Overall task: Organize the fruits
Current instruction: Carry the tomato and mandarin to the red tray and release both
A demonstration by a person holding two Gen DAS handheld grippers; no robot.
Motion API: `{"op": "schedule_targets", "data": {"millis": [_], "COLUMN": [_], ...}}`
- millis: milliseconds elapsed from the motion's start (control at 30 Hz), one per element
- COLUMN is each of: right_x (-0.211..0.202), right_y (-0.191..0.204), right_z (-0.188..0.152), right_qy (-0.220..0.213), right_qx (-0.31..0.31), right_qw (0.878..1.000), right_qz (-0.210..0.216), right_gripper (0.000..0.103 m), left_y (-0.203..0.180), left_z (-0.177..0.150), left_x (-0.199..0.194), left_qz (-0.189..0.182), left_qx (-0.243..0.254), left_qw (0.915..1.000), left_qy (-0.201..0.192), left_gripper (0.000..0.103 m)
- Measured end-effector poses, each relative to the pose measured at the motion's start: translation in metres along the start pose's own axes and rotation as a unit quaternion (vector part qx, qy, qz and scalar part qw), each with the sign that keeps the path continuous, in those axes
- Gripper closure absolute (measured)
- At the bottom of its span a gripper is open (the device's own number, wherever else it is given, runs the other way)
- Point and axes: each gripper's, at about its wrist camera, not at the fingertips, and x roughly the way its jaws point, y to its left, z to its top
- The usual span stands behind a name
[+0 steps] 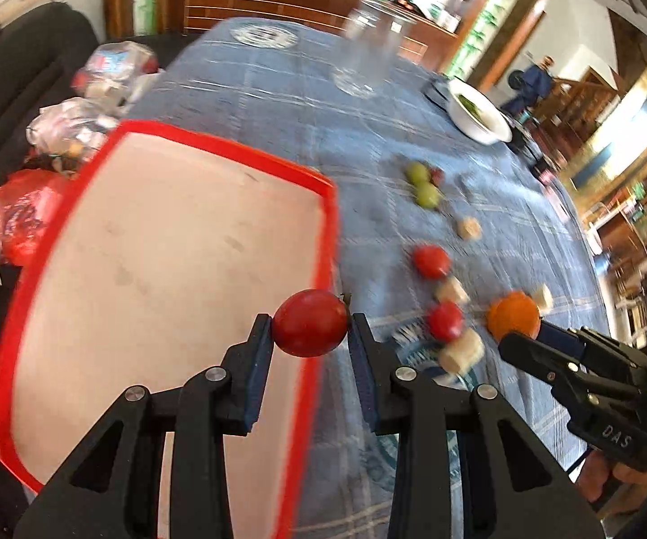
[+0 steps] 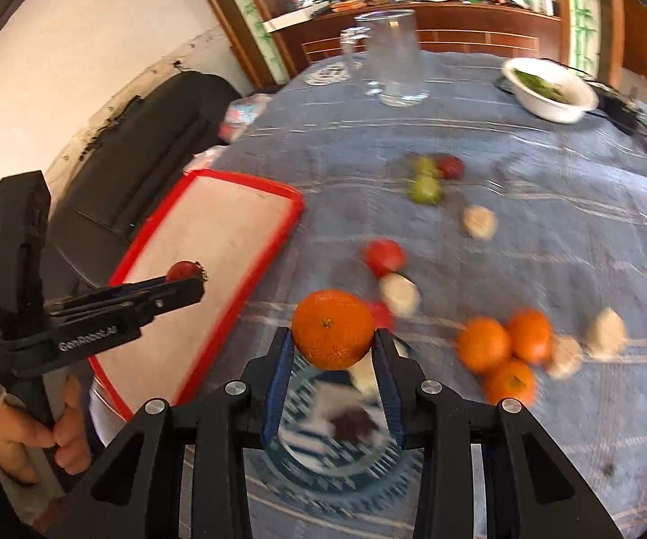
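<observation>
A: Left wrist view. What do the jaws hold?
B: Left gripper (image 1: 310,330) is clamped on a red tomato (image 1: 310,329), which sits over the near right edge of the red-rimmed tray (image 1: 328,188). The tray's pale bed is bare. At right, the right gripper (image 1: 523,330) grips an orange (image 1: 513,319).
A: Loose items on the surface (image 1: 278,103)?
B: Two more red tomatoes (image 1: 431,261), two green fruits (image 1: 427,195) and several pale lumps, blurred. White bowl (image 1: 480,119) at the far right.
A: Right wrist view?
B: Jaws closed on the orange (image 2: 333,334), held clear above the blue checked cloth. Three more oranges (image 2: 483,345) are clustered to its right. At left, the left gripper (image 2: 191,280) carries the tomato (image 2: 184,271) over the tray (image 2: 251,182). A glass jug (image 2: 393,58) stands at the far end.
</observation>
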Motion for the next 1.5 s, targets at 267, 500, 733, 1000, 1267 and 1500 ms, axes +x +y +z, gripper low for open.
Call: {"op": "schedule_targets", "data": {"millis": [267, 500, 733, 1000, 1267, 1500], "right_x": [0.061, 0.106, 0.131, 0.150, 0.159, 0.152], "right_y": [0.046, 0.060, 0.064, 0.069, 0.077, 0.076], "right_z": [0.048, 0.071, 0.080, 0.085, 0.086, 0.087], "right_qy": [0.019, 0.037, 0.048, 0.056, 0.051, 0.048], "right_qx": [-0.032, -0.028, -0.027, -0.043, -0.072, -0.073], "right_qw": [0.999, 0.999, 0.998, 0.997, 0.996, 0.996], "right_qz": [0.010, 0.014, 0.013, 0.003, -0.008, -0.013], "right_gripper": [0.066, 0.066, 0.066, 0.066, 0.065, 0.064], "left_y": [0.048, 0.062, 0.068, 0.071, 0.073, 0.072], "left_z": [0.045, 0.065, 0.082, 0.092, 0.096, 0.097], "left_x": [0.019, 0.044, 0.069, 0.084, 0.087, 0.087], "left_qz": [0.007, 0.007, 0.001, -0.005, -0.010, -0.009], "left_qx": [-0.043, -0.034, -0.026, -0.021, -0.025, -0.028], "left_qw": [0.9990, 0.9991, 0.9988, 0.9986, 0.9986, 0.9986], "left_qy": [0.007, 0.025, 0.042, 0.047, 0.046, 0.044], "left_gripper": [0.071, 0.071, 0.071, 0.071, 0.071, 0.071]}}
